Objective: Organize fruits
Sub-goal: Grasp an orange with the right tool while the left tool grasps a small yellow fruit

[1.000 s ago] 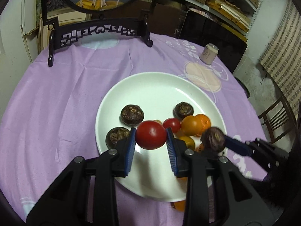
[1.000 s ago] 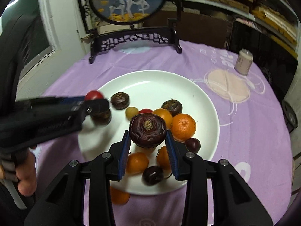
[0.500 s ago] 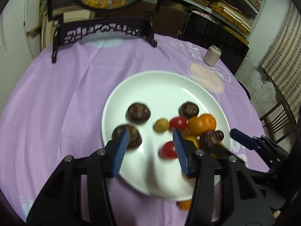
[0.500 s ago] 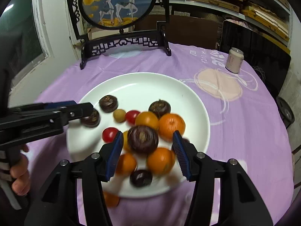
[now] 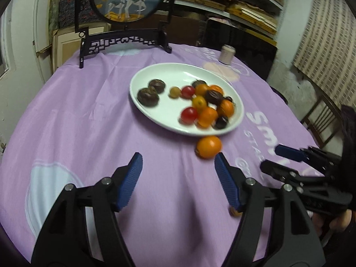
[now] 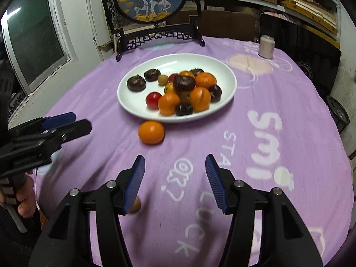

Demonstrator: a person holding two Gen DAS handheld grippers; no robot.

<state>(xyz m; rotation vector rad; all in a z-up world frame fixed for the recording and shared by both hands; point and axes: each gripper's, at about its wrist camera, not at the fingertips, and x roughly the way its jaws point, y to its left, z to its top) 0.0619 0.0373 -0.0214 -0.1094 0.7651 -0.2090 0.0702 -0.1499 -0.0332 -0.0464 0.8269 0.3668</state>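
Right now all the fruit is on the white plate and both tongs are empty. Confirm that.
Not all of it. One orange lies on the purple tablecloth, just off the near rim of the white plate, as the right wrist view shows. A small fruit also lies nearer on the cloth. Both tongs, left and right, are empty.

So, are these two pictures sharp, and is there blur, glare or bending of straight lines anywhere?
Left wrist view: fisheye bending and dark corners; the fruit on the white plate and the loose orange are slightly smeared by motion. Right wrist view: the same curved edges; the loose orange and the printed purple tablecloth look soft; only mild sheen on the plate, no strong glare.
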